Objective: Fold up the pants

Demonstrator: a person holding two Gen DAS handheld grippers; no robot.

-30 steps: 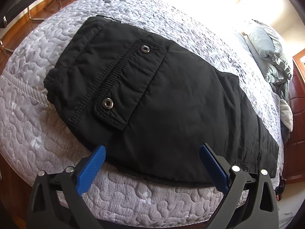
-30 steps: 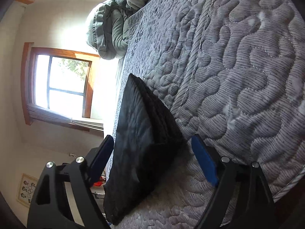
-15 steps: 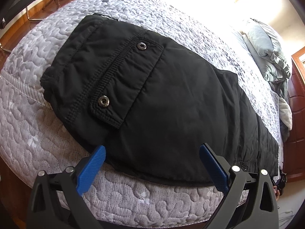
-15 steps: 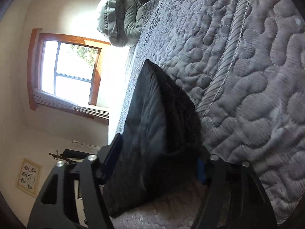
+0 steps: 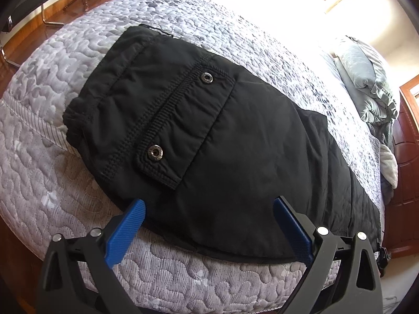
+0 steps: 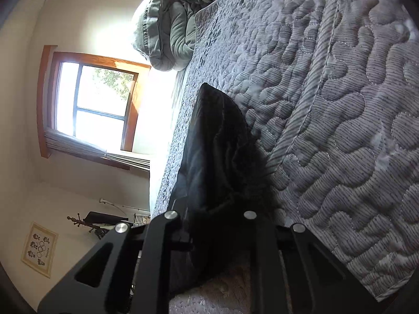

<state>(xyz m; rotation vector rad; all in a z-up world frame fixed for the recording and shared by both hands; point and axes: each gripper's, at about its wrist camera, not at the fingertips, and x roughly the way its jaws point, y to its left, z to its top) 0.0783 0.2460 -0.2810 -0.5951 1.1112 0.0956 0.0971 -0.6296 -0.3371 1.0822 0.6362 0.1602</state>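
Left wrist view: pants (image 5: 209, 141) lie flat on mattress (image 5: 52, 183), unfolded; left gripper (image 5: 209, 219) spread, empty. Right gripper (image 6: 209, 225), just closing, pinches the hem (first fold pending).

Strong daylight is pouring in from the window (image 6: 102, 110), which is blowing out to near white, and the mattress (image 5: 235, 28) beside it is washing out in glare. Away from the window the quilting is showing crisp and evenly lit. The black pants (image 5: 222, 144) are swallowing detail, going almost featureless in the right wrist view, where they are casting a soft shadow on the side away from the window. Fisheye bending is curving every edge, and dark vignetting is closing off the corners.
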